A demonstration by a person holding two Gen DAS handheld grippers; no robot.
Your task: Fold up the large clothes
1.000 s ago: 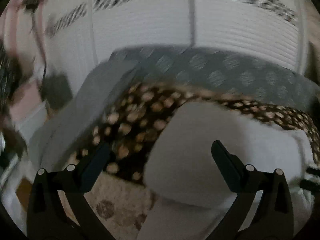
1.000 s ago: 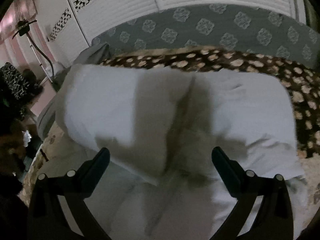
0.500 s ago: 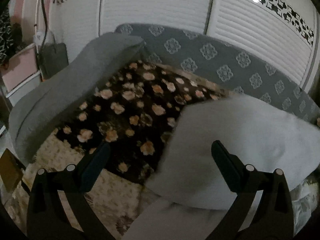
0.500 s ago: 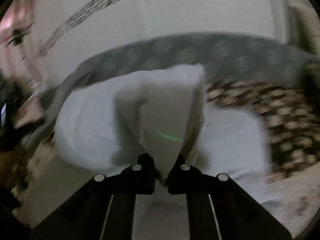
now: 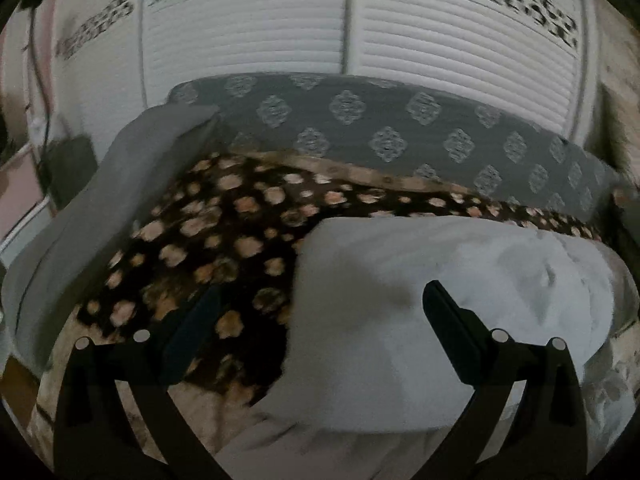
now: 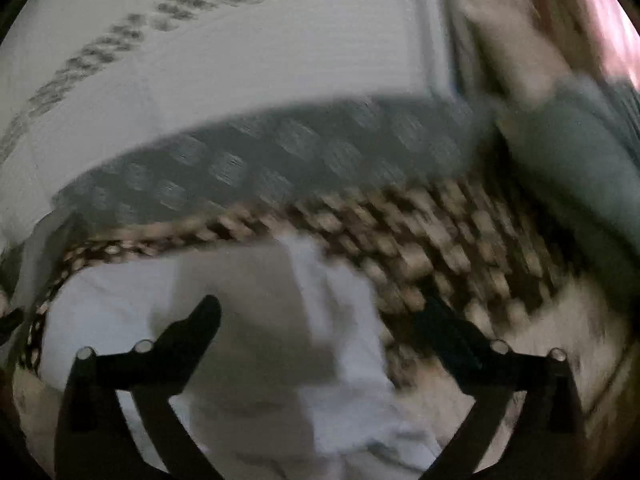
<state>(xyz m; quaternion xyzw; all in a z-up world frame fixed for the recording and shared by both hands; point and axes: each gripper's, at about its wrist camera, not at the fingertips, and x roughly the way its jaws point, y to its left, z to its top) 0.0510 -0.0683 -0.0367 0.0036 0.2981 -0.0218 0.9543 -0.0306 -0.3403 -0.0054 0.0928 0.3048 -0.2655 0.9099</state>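
Looks like we're between folds here. Both the left gripper [image 5: 320, 320] and right gripper [image 6: 320, 324] have fingers spread wide, gripping nothing. The pale white fabric garment [image 5: 440, 300] lies bunched just ahead of both fingertips on the dark floral blanket [image 5: 224, 224]. Next move, I'd guess: pinch an edge.

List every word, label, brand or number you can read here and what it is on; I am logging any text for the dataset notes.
None: no readable text in either view.
The white garment shows no print or tag.
The black marks along the top of the white louvered doors are a decorative pattern, blurred, not letters.
The grey cover and the dark floral blanket carry only motifs.
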